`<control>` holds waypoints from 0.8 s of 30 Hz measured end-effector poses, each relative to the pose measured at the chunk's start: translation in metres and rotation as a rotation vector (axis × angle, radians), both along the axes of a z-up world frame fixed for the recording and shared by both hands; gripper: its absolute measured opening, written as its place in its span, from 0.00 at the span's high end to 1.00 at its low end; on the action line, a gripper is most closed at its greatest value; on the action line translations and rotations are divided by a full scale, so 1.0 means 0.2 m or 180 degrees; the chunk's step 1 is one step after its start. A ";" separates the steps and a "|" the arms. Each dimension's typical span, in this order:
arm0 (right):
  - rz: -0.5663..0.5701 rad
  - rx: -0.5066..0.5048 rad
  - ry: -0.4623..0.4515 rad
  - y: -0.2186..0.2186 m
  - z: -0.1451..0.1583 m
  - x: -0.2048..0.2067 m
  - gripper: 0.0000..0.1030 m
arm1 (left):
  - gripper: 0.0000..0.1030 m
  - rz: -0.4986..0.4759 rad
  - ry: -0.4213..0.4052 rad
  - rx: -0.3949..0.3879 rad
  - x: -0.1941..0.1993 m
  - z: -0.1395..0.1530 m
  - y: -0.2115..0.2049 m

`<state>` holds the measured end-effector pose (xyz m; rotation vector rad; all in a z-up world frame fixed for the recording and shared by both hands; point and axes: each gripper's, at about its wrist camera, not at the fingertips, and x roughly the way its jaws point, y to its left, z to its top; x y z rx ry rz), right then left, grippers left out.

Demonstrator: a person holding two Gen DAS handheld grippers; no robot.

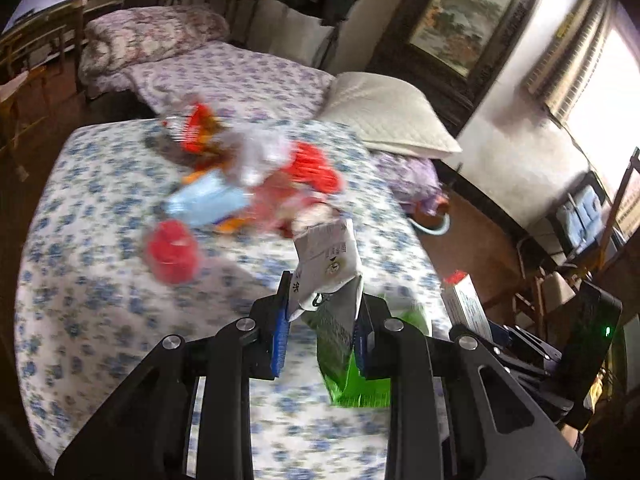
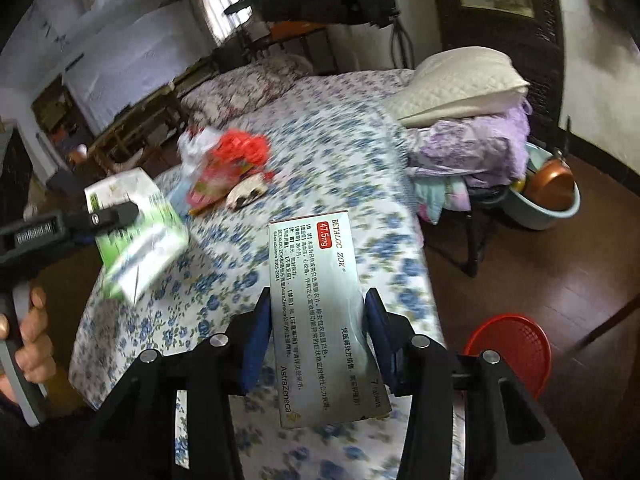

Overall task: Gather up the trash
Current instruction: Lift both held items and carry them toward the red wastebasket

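My left gripper (image 1: 322, 304) is shut on a crumpled white and green carton (image 1: 326, 264) and holds it above the floral bed sheet (image 1: 100, 200). It also shows in the right wrist view (image 2: 136, 236). My right gripper (image 2: 318, 312) is shut on a flat white medicine box (image 2: 320, 308) marked Betaloc ZOK, held above the bed. It also shows in the left wrist view (image 1: 466, 304). A pile of trash (image 1: 256, 176) lies on the bed beyond: red wrappers, a blue pack, clear plastic, a red cup (image 1: 172, 250).
A red mesh basket (image 2: 510, 346) stands on the wooden floor right of the bed. A white pillow (image 2: 460, 80), folded purple bedding (image 2: 472, 144) and a blue basin (image 2: 548, 208) with a copper pan lie at the bed's right side. Chairs line the far left.
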<state>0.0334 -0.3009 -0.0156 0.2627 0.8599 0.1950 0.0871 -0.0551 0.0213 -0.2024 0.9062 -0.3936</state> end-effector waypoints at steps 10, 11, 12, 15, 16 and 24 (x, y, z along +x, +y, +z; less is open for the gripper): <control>-0.0526 0.0412 -0.0099 -0.41 0.00 -0.03 0.55 | 0.73 -0.0476 0.0083 0.0034 0.02 -0.07 -0.47; -0.0552 0.0435 -0.0096 -0.44 -0.01 -0.03 0.55 | 0.73 -0.0493 0.0091 0.0050 0.03 -0.07 -0.50; -0.0571 0.0458 -0.0094 -0.46 -0.01 -0.03 0.55 | 0.73 -0.0511 0.0091 0.0068 0.03 -0.08 -0.54; -0.0686 0.0579 -0.0111 -0.57 -0.01 -0.05 0.55 | 0.73 -0.0589 0.0079 0.0107 0.03 -0.08 -0.64; -0.0731 0.0634 -0.0114 -0.60 -0.01 -0.06 0.55 | 0.73 -0.0637 0.0068 0.0126 0.03 -0.08 -0.67; -0.1190 0.1069 0.0016 -0.93 -0.13 -0.11 0.55 | 0.73 -0.0970 0.0197 0.0217 0.06 -0.17 -1.02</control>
